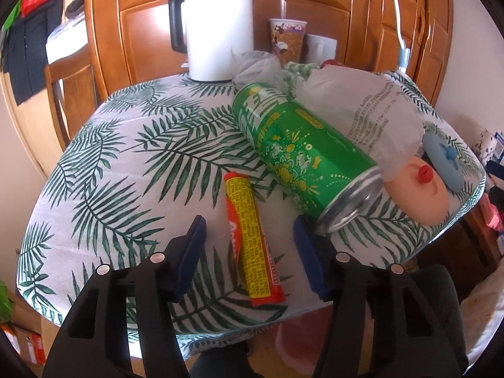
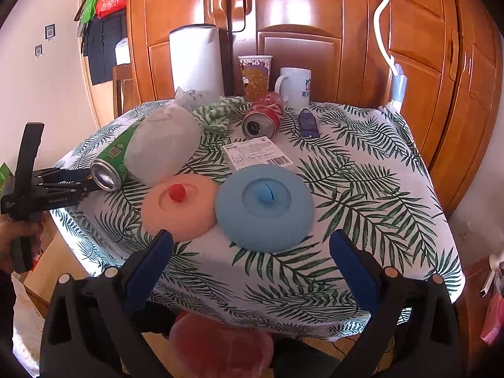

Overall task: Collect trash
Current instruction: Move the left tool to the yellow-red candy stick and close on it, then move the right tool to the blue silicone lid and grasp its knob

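Observation:
A green can (image 1: 302, 148) lies on its side on the leaf-print table (image 1: 110, 163); it also shows in the right wrist view (image 2: 110, 160). A red and yellow wrapper tube (image 1: 255, 242) lies beside it. My left gripper (image 1: 249, 233) is open, its fingers on either side of the tube's near part, the right finger close to the can's base. A crumpled white bag (image 2: 163, 145) rests against the can. A red can (image 2: 263, 116), a receipt (image 2: 255, 156) and a purple wrapper (image 2: 308, 123) lie further back. My right gripper (image 2: 252, 245) is open and empty at the table's front edge.
A peach lid (image 2: 179, 208) and a blue lid (image 2: 264, 208) lie near the front. A white kettle (image 2: 197, 63), paper cup (image 2: 255, 75), mug (image 2: 294, 86) and green cloth (image 2: 217, 113) stand at the back before a wooden wardrobe. A pink bin (image 2: 220, 343) sits below the table edge.

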